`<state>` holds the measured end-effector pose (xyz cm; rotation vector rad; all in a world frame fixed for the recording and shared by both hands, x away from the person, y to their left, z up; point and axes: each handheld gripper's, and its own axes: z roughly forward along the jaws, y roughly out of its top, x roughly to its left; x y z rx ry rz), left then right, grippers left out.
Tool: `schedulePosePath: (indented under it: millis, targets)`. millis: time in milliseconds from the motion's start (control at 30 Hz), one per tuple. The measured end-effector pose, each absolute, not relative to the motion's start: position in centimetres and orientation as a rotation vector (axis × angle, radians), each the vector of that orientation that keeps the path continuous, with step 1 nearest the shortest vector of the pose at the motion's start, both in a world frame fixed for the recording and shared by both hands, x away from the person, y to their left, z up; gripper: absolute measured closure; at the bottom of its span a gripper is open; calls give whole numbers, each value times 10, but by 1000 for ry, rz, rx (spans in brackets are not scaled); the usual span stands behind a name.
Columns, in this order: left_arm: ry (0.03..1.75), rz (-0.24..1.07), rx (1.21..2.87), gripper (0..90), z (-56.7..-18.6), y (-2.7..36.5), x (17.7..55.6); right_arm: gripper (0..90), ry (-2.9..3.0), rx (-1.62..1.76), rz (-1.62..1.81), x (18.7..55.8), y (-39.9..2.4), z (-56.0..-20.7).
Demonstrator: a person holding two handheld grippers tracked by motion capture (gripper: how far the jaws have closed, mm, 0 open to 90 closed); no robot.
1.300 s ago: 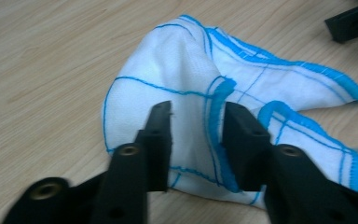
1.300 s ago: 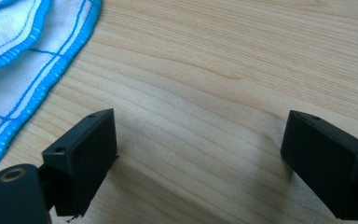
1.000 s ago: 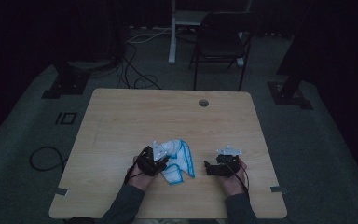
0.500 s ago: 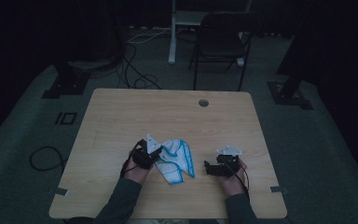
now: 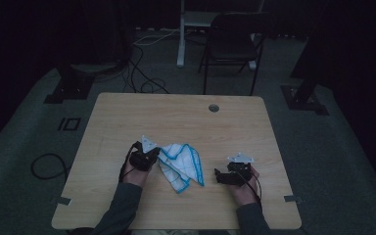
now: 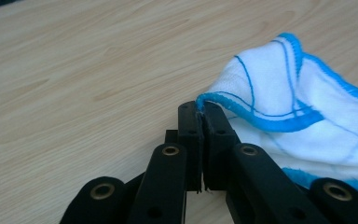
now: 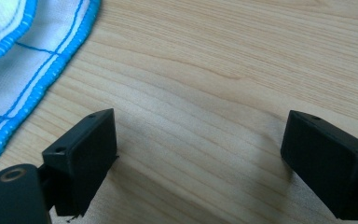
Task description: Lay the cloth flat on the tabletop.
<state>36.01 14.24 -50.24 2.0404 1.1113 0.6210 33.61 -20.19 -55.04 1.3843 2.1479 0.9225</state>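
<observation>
A white cloth with blue hems and thin blue lines lies crumpled on the wooden table, near its front middle. My left gripper is at the cloth's left side. In the left gripper view the cloth bulges to the right, and the left gripper is shut on a corner of its blue hem, lifting it slightly. My right gripper rests to the right of the cloth, apart from it. In the right gripper view it stands open over bare wood, with the cloth's edge at upper left.
A round cable hole sits near the table's far edge. Beyond the table are a dark chair, floor cables and black stand bases. Bare wood lies to the left and behind the cloth.
My left hand has moved left, drawing the cloth's corner with it, so the cloth lies more spread out. The right hand has stayed put.
</observation>
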Motion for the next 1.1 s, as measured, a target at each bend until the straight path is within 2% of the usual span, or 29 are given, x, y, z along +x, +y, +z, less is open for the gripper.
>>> schedulePosePath:
  millis: [433, 800, 1100]
  targets:
    - [1244, 559, 2020, 875, -518, 173, 390, 106, 2147, 1385, 923, 336, -202, -550]
    - [1316, 536, 2009, 772, -531, 186, 392, 106, 2148, 1384, 923, 336, -202, -550]
    - [1307, 557, 1989, 692, -521, 190, 382, 106, 2148, 1385, 923, 336, -202, -550]
